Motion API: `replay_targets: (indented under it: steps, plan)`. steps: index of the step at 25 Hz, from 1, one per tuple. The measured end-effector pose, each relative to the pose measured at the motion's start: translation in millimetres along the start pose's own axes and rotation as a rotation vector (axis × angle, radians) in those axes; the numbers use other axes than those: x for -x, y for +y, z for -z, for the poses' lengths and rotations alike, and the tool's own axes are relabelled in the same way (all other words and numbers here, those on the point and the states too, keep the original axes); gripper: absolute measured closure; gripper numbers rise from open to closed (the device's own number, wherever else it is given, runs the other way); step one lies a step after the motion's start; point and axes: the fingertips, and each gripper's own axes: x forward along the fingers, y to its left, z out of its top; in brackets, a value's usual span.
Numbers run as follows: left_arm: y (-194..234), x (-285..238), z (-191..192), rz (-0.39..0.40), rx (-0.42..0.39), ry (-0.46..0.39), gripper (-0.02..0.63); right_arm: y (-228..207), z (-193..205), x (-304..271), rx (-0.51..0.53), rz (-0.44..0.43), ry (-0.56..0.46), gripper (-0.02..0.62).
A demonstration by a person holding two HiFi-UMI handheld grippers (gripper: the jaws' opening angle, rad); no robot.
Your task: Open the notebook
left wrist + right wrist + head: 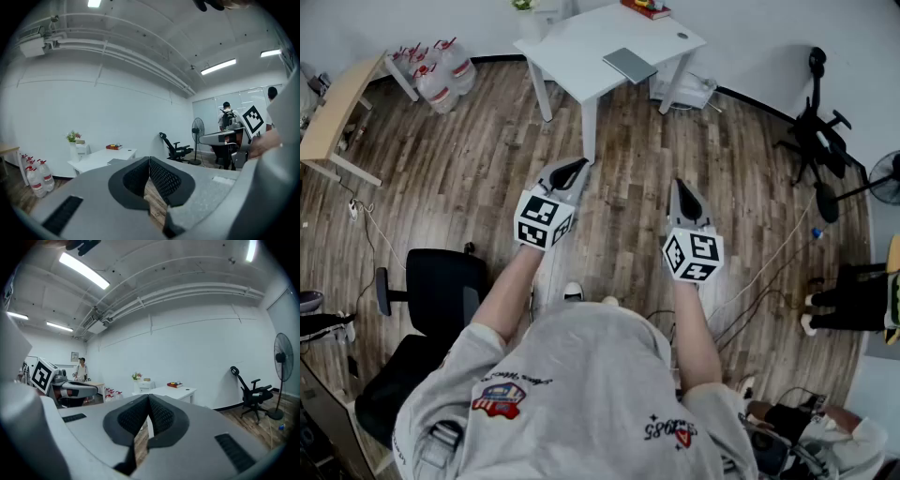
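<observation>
Stands on a wood floor (487, 169), holding the left gripper (575, 166) and the right gripper (679, 185) out ahead, roughly level. Shows both pairs of jaws pressed together, pinching nothing. Faces a white table (572, 47) across the room, well apart from both grippers. Leaves the grey notebook (629, 65) lying flat and closed on that table, near its nearer edge, with a red book (647, 8) at the far corner. Has water bottles (441, 70) left of the table and a black chair (441, 291) beside the left arm.
</observation>
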Motion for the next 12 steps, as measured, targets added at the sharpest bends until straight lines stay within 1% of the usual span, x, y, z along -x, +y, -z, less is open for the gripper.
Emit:
replay_targets:
  steps: [5,8,11,12]
  plan:
    - [12.2,-2.1,6.4,-0.001,0.012,0.011,0.600,11.5,-4.8,-9.2,0.027,-0.025,-0.028,0.602]
    - [19.4,-6.3,10.2,0.000,0.020,0.018,0.600,16.0,-5.1,-16.0,0.052,-0.044,-0.034,0.583]
    - [25.3,-9.5,13.0,0.005,0.026,0.018,0.600,21.9,-5.3,-22.2,0.084,-0.054,-0.038,0.523]
    - [27.9,-10.0,14.2,0.007,0.028,0.018,0.600,24.1,-5.4,-24.4,0.098,-0.050,-0.040,0.494]
